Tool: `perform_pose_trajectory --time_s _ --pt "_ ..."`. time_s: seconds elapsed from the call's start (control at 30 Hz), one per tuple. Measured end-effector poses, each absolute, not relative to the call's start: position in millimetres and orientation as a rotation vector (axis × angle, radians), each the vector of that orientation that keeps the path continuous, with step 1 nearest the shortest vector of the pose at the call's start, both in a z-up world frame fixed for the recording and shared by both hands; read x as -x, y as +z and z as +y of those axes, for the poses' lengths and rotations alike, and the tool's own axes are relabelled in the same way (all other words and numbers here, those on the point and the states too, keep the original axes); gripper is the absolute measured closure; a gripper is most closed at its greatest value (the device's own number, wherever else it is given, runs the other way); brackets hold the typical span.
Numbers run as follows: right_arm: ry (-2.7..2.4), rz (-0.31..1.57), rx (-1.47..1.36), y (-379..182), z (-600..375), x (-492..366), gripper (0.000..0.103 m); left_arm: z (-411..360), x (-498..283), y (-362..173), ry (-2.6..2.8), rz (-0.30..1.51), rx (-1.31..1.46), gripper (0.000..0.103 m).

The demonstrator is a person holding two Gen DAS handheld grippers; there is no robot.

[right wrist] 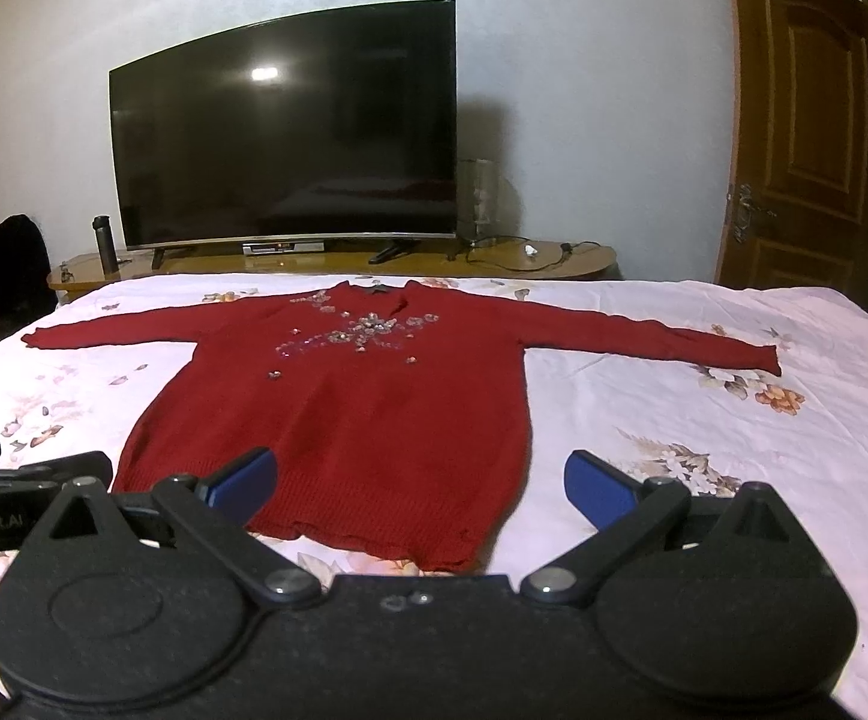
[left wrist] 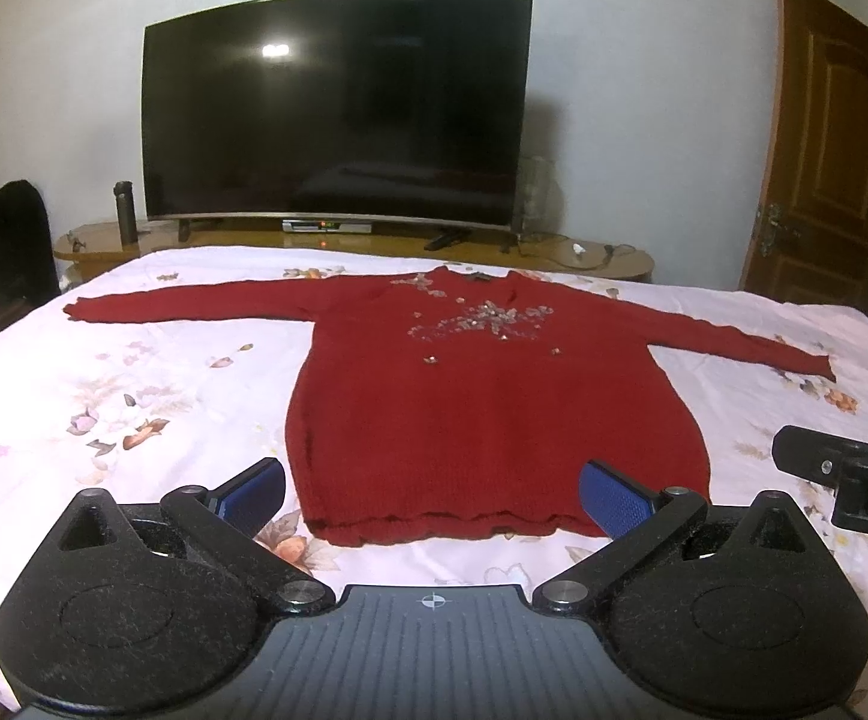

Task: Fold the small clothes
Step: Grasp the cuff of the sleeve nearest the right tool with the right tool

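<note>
A red knitted sweater (left wrist: 481,408) with beaded decoration on the chest lies flat on the bed, both sleeves spread out, hem nearest me; it also shows in the right wrist view (right wrist: 362,420). My left gripper (left wrist: 434,495) is open and empty, hovering just before the hem, its blue pads either side of the lower body. My right gripper (right wrist: 419,480) is open and empty, over the hem's right corner. The right gripper shows at the right edge of the left wrist view (left wrist: 841,468); the left gripper shows at the left edge of the right wrist view (right wrist: 26,468).
The bed has a white floral sheet (left wrist: 134,396). Behind it stands a low wooden TV stand (left wrist: 583,252) with a large dark TV (left wrist: 338,114), a dark bottle (left wrist: 126,210) and cables. A wooden door (left wrist: 823,150) is at right.
</note>
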State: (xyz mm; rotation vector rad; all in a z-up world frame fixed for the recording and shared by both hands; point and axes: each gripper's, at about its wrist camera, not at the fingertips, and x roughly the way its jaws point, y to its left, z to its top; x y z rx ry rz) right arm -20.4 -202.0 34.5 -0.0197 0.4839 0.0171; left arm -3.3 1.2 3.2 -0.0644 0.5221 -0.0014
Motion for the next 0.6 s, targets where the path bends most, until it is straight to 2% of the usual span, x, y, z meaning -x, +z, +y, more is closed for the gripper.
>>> perform_pose_trajectory --time_s 0.23,0.4,0.6 --pt "-0.025 0.466 -0.047 33 -233 17 0.001 25 -24 0 -0.058 0.527 0.234 0.000" --pt "-0.111 0.404 -0.129 36 -287 -1 0.001 19 -74 1 -0.062 0.481 0.141 0.000" --pt "-0.188 0.368 -0.244 24 -369 -69 0.005 15 -162 -16 -0.037 0.466 0.133 0.000"
